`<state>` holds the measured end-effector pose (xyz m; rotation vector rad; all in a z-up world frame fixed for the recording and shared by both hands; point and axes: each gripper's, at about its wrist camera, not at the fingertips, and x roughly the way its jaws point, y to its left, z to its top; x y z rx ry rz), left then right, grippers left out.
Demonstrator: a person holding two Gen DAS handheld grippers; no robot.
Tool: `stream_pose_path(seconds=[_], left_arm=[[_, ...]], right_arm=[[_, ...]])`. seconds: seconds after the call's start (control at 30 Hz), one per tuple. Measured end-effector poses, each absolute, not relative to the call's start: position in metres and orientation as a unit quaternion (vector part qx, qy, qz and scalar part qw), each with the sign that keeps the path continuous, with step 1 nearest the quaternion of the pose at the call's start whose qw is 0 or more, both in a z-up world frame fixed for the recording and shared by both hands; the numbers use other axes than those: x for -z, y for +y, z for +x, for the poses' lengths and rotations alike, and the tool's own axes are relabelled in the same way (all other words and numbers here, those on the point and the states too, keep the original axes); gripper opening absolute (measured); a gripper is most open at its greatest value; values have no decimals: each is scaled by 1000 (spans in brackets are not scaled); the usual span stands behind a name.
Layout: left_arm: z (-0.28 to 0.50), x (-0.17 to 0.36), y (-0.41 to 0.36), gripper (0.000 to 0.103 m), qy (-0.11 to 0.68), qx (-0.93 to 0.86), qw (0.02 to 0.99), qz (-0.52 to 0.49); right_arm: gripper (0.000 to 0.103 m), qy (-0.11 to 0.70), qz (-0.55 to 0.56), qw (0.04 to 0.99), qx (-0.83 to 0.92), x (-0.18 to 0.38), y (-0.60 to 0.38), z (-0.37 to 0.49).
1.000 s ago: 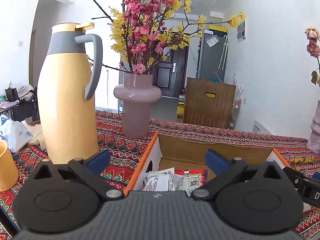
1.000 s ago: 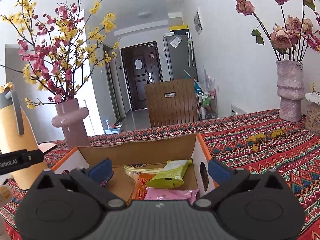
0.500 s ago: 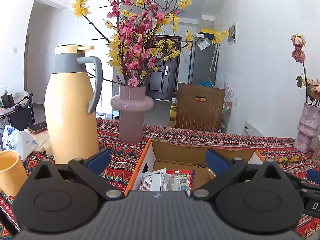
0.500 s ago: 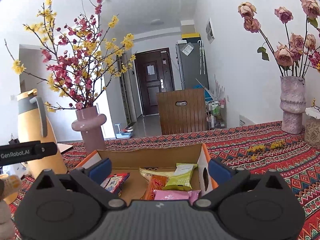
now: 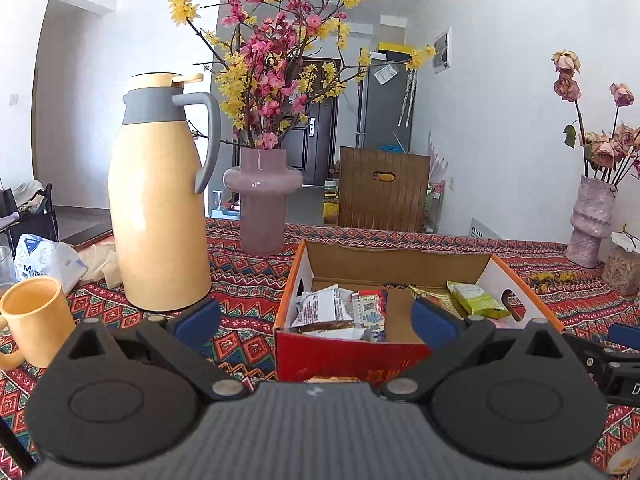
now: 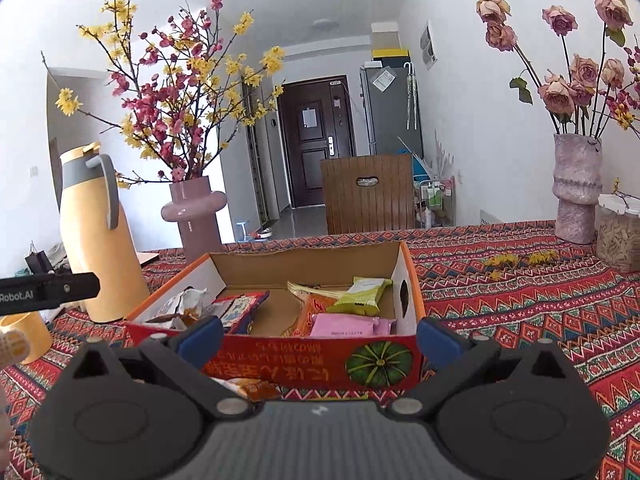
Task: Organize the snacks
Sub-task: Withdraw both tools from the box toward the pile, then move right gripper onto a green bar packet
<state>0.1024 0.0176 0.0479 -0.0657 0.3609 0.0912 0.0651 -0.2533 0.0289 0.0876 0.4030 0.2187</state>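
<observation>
- Left fingers (image 5: 314, 318) spread wide, empty, hovering short of box (image 5: 352, 354) on desk (image 5: 240, 280); snacks (image 5: 340, 312) heaped at box's left end.
- Risk: clipping flask (image 5: 158, 216) or cup (image 5: 34, 316) on a leftward swing.
- Pulled back and higher than a second ago; box front now visible.
- Right fingers (image 6: 318, 332) wide apart, empty, straddling box front (image 6: 312, 360); packets (image 6: 348, 312) inside, one packet (image 6: 252, 388) outside under fingers.
- Risk: shoving box on advance.
- Likewise retreated.
</observation>
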Motion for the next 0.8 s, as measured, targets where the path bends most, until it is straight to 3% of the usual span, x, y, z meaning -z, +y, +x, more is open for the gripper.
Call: stream_pose_path(seconds=[0.8], left_arm=[[89, 25, 45, 103, 241, -43, 969, -29]], right_arm=[[103, 288, 50, 952, -92, 23, -263, 46]])
